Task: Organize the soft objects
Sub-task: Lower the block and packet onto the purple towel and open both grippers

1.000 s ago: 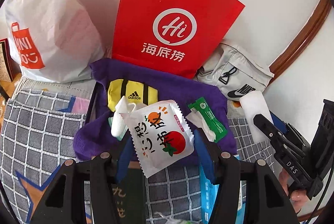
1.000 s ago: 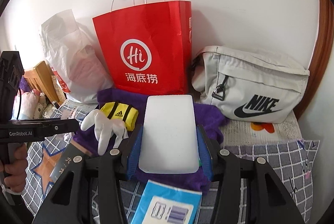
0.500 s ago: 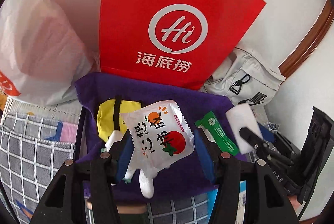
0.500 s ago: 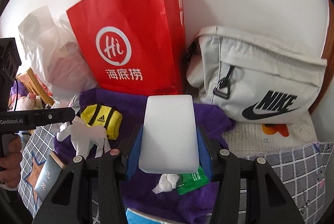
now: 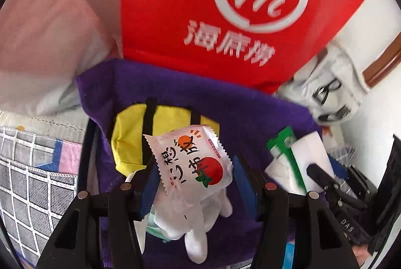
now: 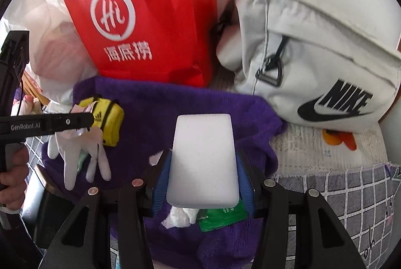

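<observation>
Carrying step — both hands bringing soft things over the purple towel [image 6: 180, 103] spread on the checked bed cover [image 6: 351, 193].

Left claw [image 5: 193, 168] clenched on a snack packet [image 5: 190, 163] with a tomato picture, held just above a white glove [image 5: 195, 224] and near a small yellow bag [image 5: 135, 133] at the towel's left side. Right claw [image 6: 203, 168] clenched on a white sponge block [image 6: 203, 158], hanging over the near middle of the towel, right above a green sachet [image 6: 220, 216] and a crumpled white tissue [image 6: 180, 216].

At the far edge, a red paper bag [image 6: 150, 18], with a grey sling bag [image 6: 313, 56] to its right and a white plastic bag [image 5: 37, 43] to its left.

Next, probably: lower each thing onto a bare patch of purple — not on top of the glove or the sachet — then let go gently. Packet is light and slippery, so best set flat before loosening. Sponge is squashy, so a soft release should do.
</observation>
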